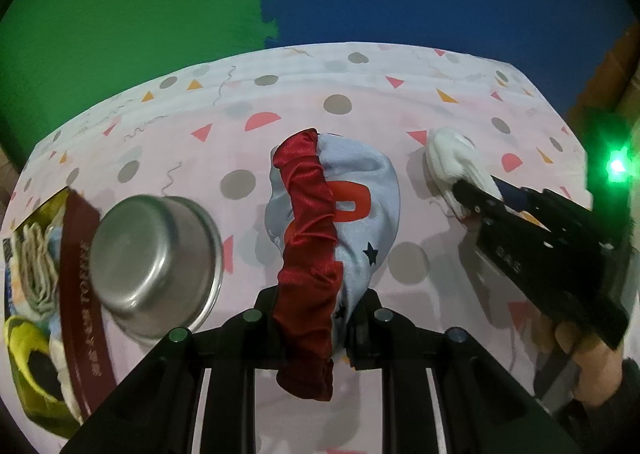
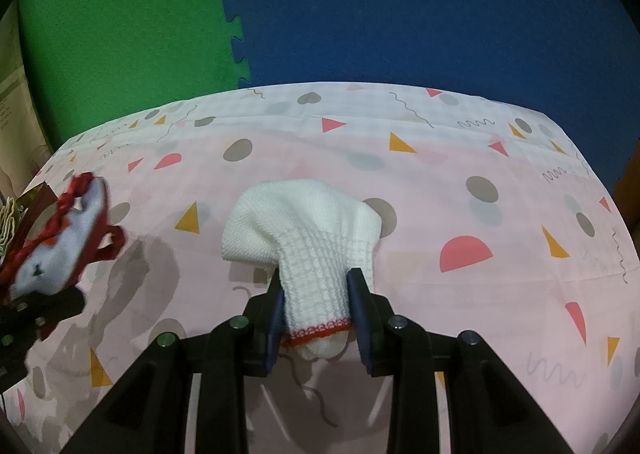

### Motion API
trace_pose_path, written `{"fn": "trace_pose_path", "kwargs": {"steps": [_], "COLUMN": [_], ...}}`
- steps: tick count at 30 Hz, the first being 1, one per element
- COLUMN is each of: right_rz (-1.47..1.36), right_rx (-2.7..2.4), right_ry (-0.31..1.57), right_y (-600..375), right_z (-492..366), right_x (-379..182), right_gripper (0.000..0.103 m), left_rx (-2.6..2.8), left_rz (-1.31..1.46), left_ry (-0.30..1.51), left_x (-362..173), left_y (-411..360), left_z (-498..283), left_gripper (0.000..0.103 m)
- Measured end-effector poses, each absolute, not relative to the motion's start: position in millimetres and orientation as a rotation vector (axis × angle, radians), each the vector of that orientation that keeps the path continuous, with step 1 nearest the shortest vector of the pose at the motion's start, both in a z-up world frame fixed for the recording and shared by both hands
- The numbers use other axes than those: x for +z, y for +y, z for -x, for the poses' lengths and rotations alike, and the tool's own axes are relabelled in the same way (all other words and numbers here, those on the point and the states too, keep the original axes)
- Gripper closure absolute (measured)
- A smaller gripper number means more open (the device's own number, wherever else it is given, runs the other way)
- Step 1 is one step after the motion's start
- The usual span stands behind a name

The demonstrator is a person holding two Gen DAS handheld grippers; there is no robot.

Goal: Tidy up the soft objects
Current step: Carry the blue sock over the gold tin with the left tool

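My left gripper [image 1: 316, 294] is shut on a light blue cloth with a dark red satin frill [image 1: 340, 214], held above the table; it also shows blurred at the left of the right wrist view [image 2: 60, 246]. My right gripper [image 2: 316, 290] is shut on the cuff of a white knitted glove with a red hem [image 2: 304, 226], whose far end rests on the pink patterned tablecloth [image 2: 440, 182]. The glove [image 1: 452, 162] and right gripper [image 1: 472, 194] show at the right of the left wrist view.
A steel bowl [image 1: 156, 262] stands at the left, next to an open maroon box [image 1: 84, 286] holding several folded soft items. Green and blue foam mats form the back wall. The table's far edge runs across both views.
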State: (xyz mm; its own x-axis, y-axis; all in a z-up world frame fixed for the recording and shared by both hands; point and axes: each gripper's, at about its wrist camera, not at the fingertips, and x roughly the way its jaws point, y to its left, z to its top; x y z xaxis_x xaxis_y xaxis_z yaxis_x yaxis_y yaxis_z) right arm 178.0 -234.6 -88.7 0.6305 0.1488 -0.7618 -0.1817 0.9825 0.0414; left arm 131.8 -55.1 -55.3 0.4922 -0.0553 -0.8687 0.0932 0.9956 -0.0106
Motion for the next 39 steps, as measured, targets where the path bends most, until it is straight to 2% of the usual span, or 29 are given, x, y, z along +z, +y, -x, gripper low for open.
{"fn": "trace_pose_path", "kwargs": {"steps": [24, 39], "right_rz": [0.045, 0.045], "right_rx": [0.189, 0.189], "right_ry": [0.868, 0.868], "right_y": [-235, -235], "right_z": [-179, -179], "right_x": [-88, -88], "right_gripper": [0.072, 0.072], "left_rx": [-0.067, 0.006], "left_rz": [0.027, 0.103], "left_ry": [0.995, 0.957], "left_x": [-2, 36], "left_y": [-19, 46], "left_z": [-75, -62], "left_gripper": [0.085, 0.085]}}
